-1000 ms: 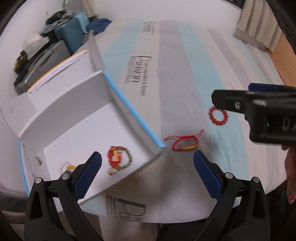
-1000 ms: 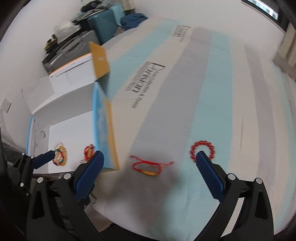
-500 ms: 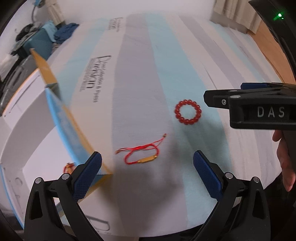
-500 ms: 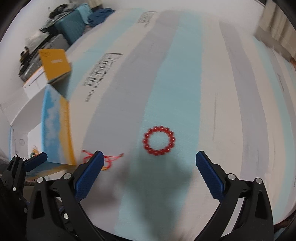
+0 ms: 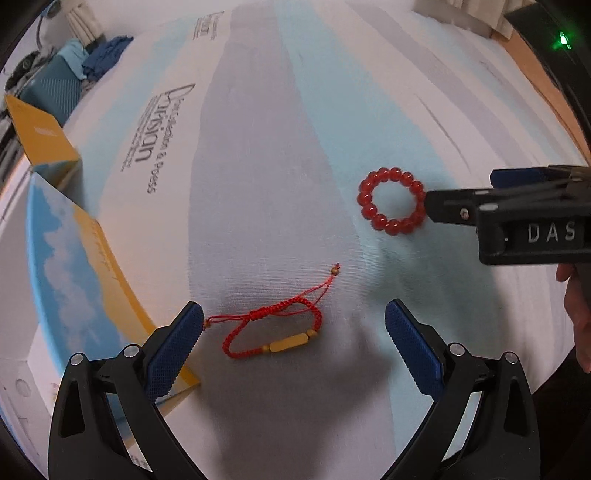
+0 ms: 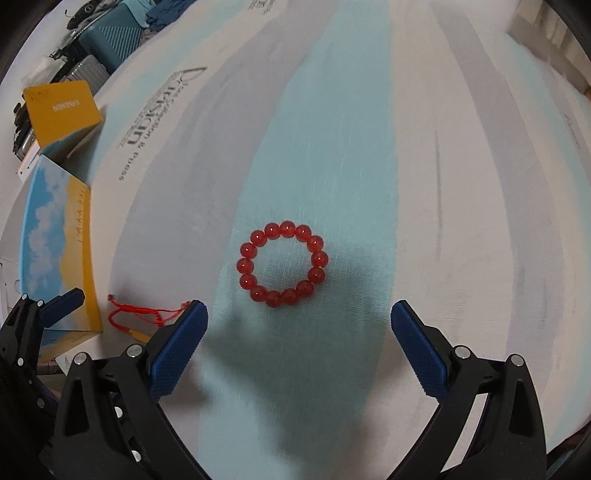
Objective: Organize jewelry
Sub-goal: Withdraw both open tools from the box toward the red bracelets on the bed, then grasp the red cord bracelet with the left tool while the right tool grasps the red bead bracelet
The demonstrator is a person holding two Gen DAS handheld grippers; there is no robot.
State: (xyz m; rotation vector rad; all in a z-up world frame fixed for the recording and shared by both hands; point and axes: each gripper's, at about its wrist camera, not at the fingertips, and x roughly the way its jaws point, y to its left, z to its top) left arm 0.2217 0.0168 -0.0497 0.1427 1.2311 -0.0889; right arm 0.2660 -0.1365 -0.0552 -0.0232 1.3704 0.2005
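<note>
A red cord bracelet with a tan tube bead [image 5: 273, 332] lies on the striped bed sheet between the fingers of my left gripper [image 5: 293, 345], which is open and empty. A red bead bracelet [image 6: 282, 264] lies just ahead of my right gripper [image 6: 299, 341], also open and empty. The bead bracelet also shows in the left wrist view [image 5: 391, 205], with the right gripper [image 5: 480, 199] beside it. The cord bracelet shows in the right wrist view [image 6: 144, 314] at the lower left.
An open box with a yellow and sky-blue wall [image 5: 74, 273] stands at the left, touching the left finger; it also shows in the right wrist view [image 6: 55, 236]. Suitcases and clothes [image 6: 110, 29] lie beyond the bed's far left. The striped sheet [image 5: 295, 110] stretches ahead.
Both grippers have moved right, away from the box, and come closer to the sheet. The cord bracelet now sits between the left fingers and the bead bracelet ahead of the right fingers.
</note>
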